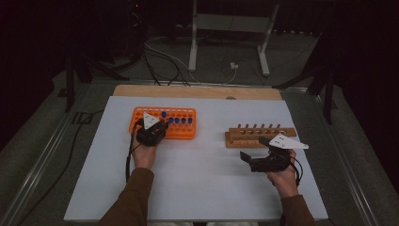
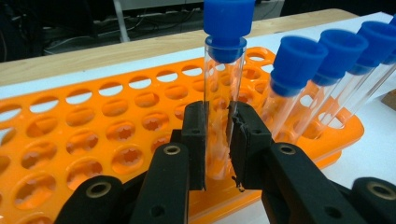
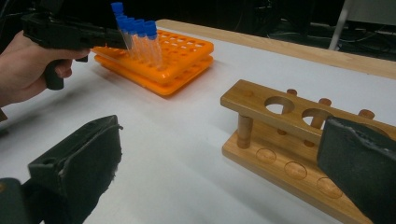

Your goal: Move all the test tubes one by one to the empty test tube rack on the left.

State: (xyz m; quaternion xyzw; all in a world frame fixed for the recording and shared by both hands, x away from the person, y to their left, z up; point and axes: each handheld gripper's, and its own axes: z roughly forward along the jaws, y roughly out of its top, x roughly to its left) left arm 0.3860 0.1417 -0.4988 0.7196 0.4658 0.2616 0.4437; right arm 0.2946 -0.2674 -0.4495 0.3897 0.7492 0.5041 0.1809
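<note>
In the high view, the left tongs (image 1: 157, 126) are being held at the near edge of the orange plastic tube rack (image 1: 181, 123) on the white tabletop (image 1: 197, 188), while the right tongs (image 1: 251, 151) are being held spread open just before the wooden peg rack (image 1: 244, 137). In the left gripper view, a clear tube with a blue cap (image 2: 223, 70) is being gripped upright between the closed-in jaws, above the orange rack, beside other leaning capped tubes (image 2: 299, 79). In the right gripper view, the wooden rack (image 3: 280, 135) is being framed by wide-open jaws.
</note>
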